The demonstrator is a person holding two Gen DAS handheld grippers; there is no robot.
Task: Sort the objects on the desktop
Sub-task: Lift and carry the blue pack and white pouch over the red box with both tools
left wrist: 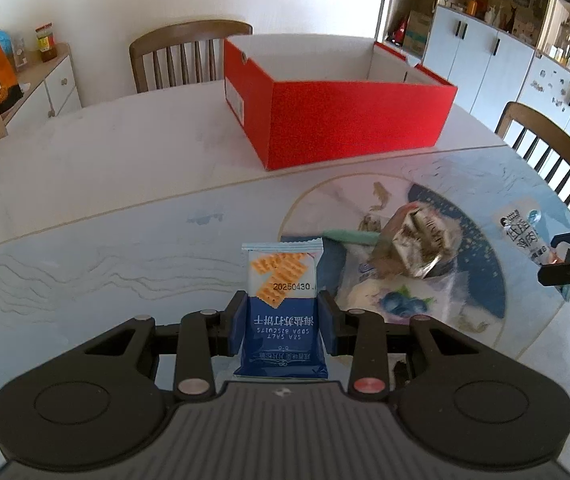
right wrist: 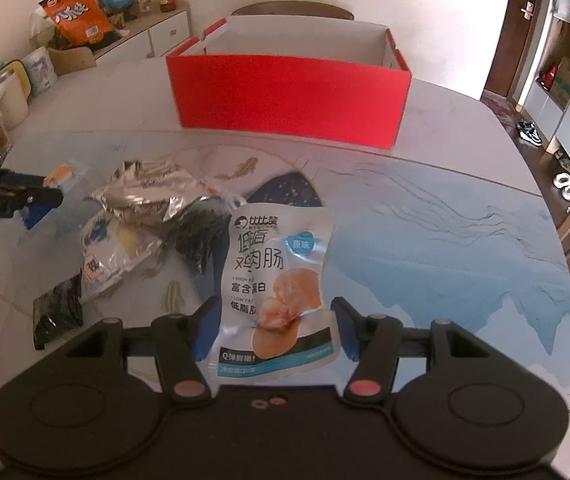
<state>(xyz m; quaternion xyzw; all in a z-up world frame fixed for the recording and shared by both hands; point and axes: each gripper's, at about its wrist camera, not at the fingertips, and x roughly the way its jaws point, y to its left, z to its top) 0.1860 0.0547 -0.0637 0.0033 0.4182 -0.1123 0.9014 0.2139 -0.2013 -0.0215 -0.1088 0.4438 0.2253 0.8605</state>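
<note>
Table: pale marble-look top; the near part carries a glossy blue-and-white mat printed with fish and a dark round panel. A red box, open-topped, stands on the bare far part, close to the mat's edge. On the mat lie a crumpled silver foil bag, a clear blueberry-print wrapper and a small dark packet, grouped together.

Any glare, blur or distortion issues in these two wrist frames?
Left wrist: fisheye bows the table edge; cabinets at right overexposed; biscuit packet text sharp. Right wrist: dark vignette in the corners; foil bag throws glare; sausage pouch readable, sheen on its lower left; left gripper soft at frame edge.
</note>
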